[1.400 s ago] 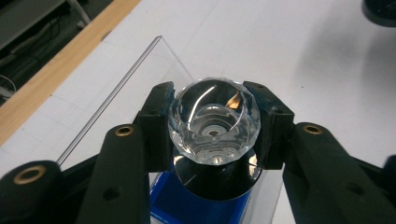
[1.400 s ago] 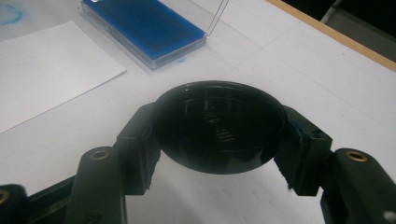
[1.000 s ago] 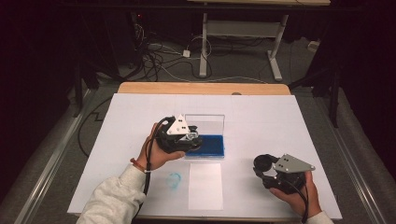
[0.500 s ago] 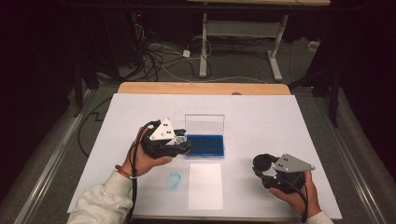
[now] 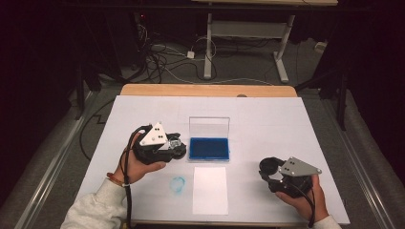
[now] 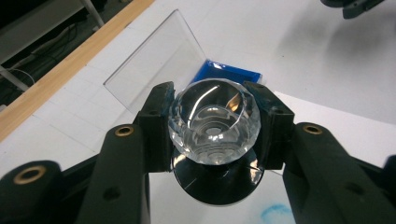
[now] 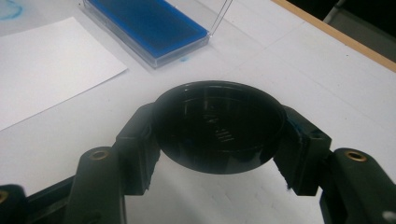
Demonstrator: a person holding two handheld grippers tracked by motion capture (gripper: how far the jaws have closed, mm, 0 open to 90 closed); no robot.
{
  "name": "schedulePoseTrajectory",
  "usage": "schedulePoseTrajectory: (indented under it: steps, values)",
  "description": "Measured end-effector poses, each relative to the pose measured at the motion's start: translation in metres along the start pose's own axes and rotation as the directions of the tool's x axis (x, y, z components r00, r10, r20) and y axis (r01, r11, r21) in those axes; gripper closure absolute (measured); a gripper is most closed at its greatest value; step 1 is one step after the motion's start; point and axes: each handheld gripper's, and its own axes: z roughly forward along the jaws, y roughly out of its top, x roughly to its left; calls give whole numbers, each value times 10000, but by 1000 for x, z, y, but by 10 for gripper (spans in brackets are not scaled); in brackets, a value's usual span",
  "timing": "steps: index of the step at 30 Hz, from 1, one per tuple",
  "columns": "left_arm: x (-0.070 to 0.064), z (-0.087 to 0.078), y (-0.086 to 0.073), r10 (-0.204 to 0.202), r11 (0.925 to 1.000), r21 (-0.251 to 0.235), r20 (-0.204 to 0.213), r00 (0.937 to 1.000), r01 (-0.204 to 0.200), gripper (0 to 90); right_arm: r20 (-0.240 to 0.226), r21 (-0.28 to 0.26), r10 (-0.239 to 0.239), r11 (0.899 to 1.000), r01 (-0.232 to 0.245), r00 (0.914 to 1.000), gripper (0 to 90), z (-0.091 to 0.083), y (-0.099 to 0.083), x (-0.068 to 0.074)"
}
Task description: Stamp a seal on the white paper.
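Right now I have the left gripper (image 6: 214, 126) clamped on a clear faceted glass knob (image 6: 214, 122), one jaw pressing each side of it. Its black round base (image 6: 218, 181) sits just below the jaws, nearer my camera. Beyond the jaw tips lies the blue ink pad (image 6: 229, 73), its clear lid (image 6: 152, 65) standing up at the far edge. Down by the right jaw I catch a blue smudge (image 6: 275, 213) on the table.

From the high view, the left hand (image 5: 138, 162) holds that gripper just beside the pad's near left corner, off the white table (image 5: 267, 114).

My right gripper (image 7: 217, 140) grips a black round cap (image 7: 218, 127), hollow side up, held between both jaws. Ahead of the left jaw lies a white sheet of paper (image 7: 51, 65); past the tips is the ink pad, well apart from the cap. The right hand (image 5: 301, 193) holds it near the table's front edge.
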Motion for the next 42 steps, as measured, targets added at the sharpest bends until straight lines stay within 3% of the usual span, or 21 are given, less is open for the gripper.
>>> schedulePoseTrajectory:
  steps: [10,22,27,32,42]
  values:
    - [-5,-5,-4,-115,9999,-57,118,9999,116,546,-40,44,-154,9999,154,9999,388,4,1,1]
    - [-25,1,5,480,9988,-32,651,9967,-479,546,-47,38,-217,9998,218,9998,388,2,2,3]
    - [-34,12,7,532,9985,74,956,9940,-542,546,-98,97,-242,9997,243,9997,388,4,1,4]
    - [-47,28,13,1019,9929,495,1089,9888,-1077,546,-81,103,-234,9997,235,9997,388,4,2,4]
    - [-65,48,20,1309,9909,98,1640,9777,-1343,546,-104,189,-272,9994,274,9996,388,6,1,5]
